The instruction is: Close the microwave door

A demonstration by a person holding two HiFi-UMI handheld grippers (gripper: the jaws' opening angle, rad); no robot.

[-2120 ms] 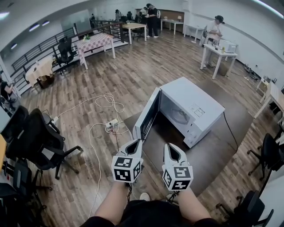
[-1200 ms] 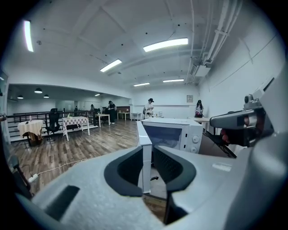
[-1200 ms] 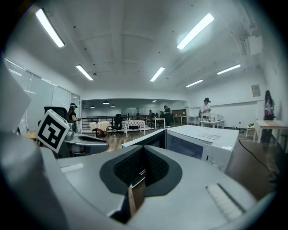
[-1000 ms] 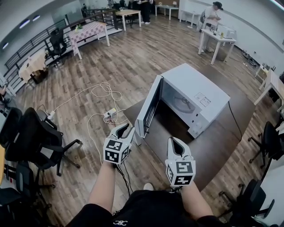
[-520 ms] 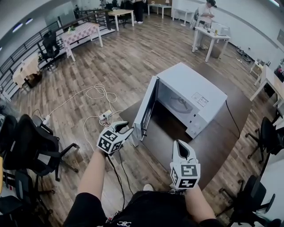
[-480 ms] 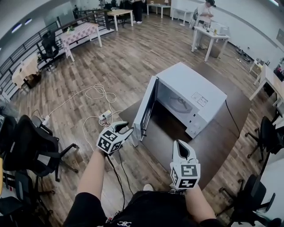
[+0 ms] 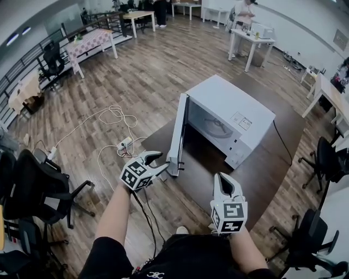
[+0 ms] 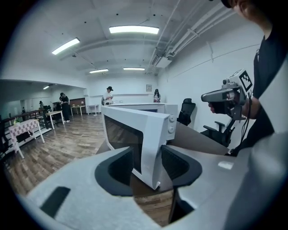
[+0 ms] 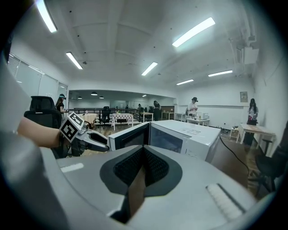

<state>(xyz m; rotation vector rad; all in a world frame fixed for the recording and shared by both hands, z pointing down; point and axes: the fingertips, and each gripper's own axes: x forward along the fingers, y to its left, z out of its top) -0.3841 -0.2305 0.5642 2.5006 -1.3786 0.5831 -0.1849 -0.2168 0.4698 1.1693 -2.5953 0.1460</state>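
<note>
The white microwave (image 7: 232, 117) stands on a dark brown table (image 7: 272, 174), its door (image 7: 177, 133) swung wide open to the left. My left gripper (image 7: 161, 161) is at the door's free end, near the table's front-left corner. In the left gripper view the door's white edge (image 8: 150, 143) stands between the jaws of that gripper (image 8: 147, 162), which are opening, and the pads do not press on it. My right gripper (image 7: 226, 188) hovers over the table's front, before the microwave's open mouth. Its pads (image 9: 143, 157) meet with nothing between them.
A power strip with white cables (image 7: 122, 144) lies on the wooden floor left of the table. Black office chairs stand at the left (image 7: 43, 185) and right (image 7: 327, 163). A black cord (image 7: 281, 147) runs from the microwave across the table. People stand at far tables (image 7: 242, 11).
My left gripper has swung right and down to the free end of the door, and its jaws have spread wider. The right gripper has stayed almost in place.
</note>
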